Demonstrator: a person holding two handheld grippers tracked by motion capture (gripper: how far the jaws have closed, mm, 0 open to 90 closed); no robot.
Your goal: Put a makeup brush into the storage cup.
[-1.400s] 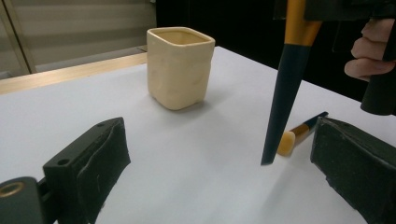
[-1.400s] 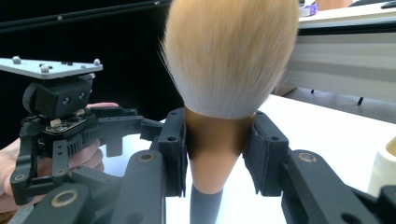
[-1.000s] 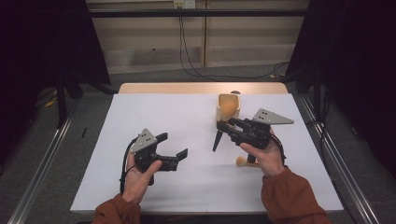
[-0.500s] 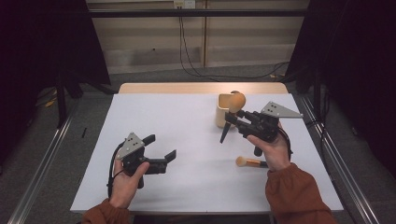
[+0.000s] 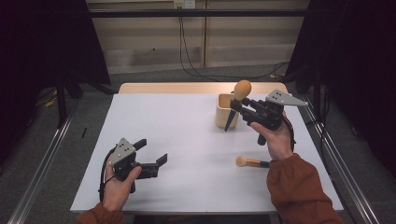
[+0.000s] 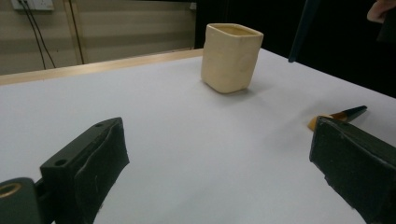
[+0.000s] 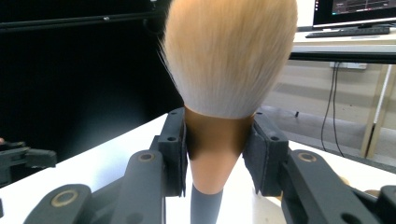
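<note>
My right gripper [image 5: 239, 105] is shut on the ferrule of a large makeup brush [image 5: 243, 88], held above the table beside a cream square cup [image 5: 225, 112]. The tan bristle head points up and the dark handle [image 5: 229, 122] slants down in front of the cup. In the right gripper view both pads squeeze the big brush [image 7: 229, 60] just below its bristles, at the gripper's [image 7: 217, 154] tips. A smaller brush [image 5: 252, 162] lies flat on the white table near my right forearm. My left gripper [image 5: 152, 151] rests open at the front left, its jaws wide apart with nothing between them [image 6: 219, 163].
From the left gripper view the cup [image 6: 231, 58] stands upright toward the far side, with the small brush [image 6: 343, 114] to its right. The white table top [image 5: 187, 140] ends in a wooden strip at the back. Metal rails run along the floor on both sides.
My right hand has lifted the big brush and drawn it right and farther back, uncovering the small brush on the table. My left hand has slid toward the front left corner.
</note>
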